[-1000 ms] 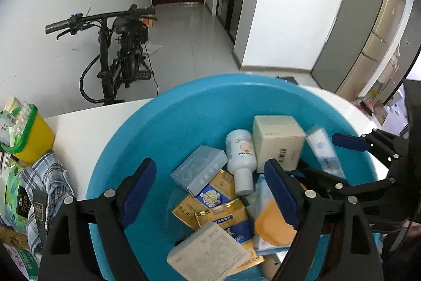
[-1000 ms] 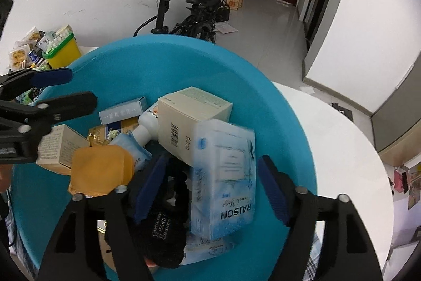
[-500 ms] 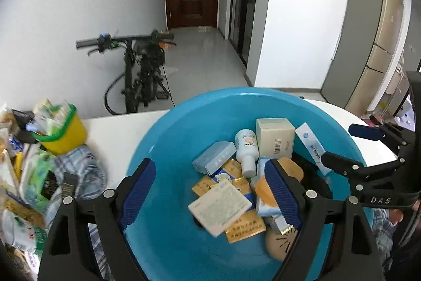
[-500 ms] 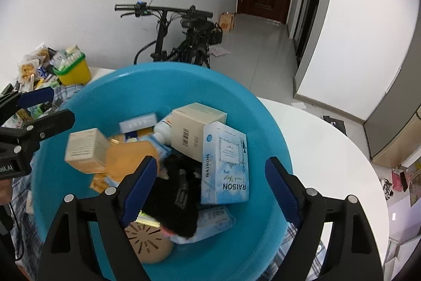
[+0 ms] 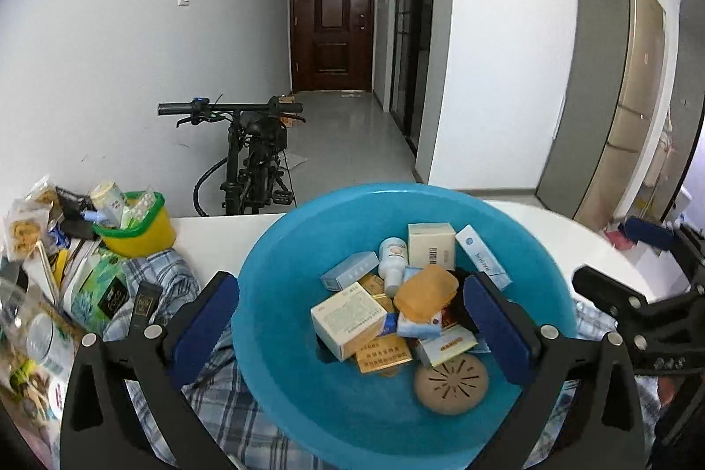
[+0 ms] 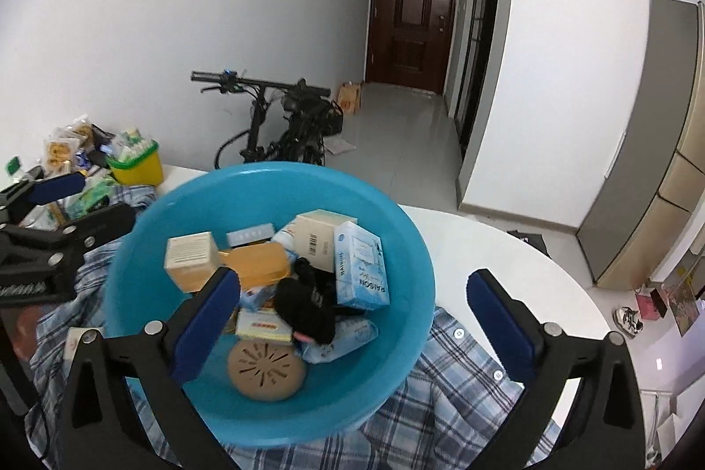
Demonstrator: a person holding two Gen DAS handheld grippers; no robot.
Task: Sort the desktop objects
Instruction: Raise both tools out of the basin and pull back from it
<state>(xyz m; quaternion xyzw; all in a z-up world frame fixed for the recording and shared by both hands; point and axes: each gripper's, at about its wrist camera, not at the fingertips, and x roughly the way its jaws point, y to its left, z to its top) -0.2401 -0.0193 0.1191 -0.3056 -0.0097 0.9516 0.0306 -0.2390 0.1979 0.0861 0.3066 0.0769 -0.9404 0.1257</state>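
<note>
A round blue plastic basin [image 5: 282, 285] sits low and centre in both wrist views, on a blue-and-white checked cloth [image 6: 462, 373] spread over a white table [image 6: 506, 249]. It holds a heap of small goods: nearest, a tan round slotted disc [image 5: 450, 383]; behind it a yellow flat carton [image 5: 382, 351], a white box with fine print [image 5: 348, 316], an orange translucent soap-like block [image 5: 425, 291], a black soft bundle [image 6: 308, 305], a pale-blue box [image 6: 360, 265] reading "RAISON", a white bottle [image 5: 392, 260] and a cream carton with a barcode [image 5: 431, 245].

The left gripper [image 5: 350, 327] hangs over the basin's near rim pointing downward, its blue-padded jaws having just swung wide, nothing between the pads. The right gripper [image 6: 352, 320] is posed alike, jaws just opened wide and empty, one pad over the basin, the other over the cloth.

At the left edge stands a yellow bin with a green rim [image 5: 136, 230] among snack packets. Further back lean a black bicycle [image 5: 251, 157] and a dark wooden door [image 5: 332, 29].
</note>
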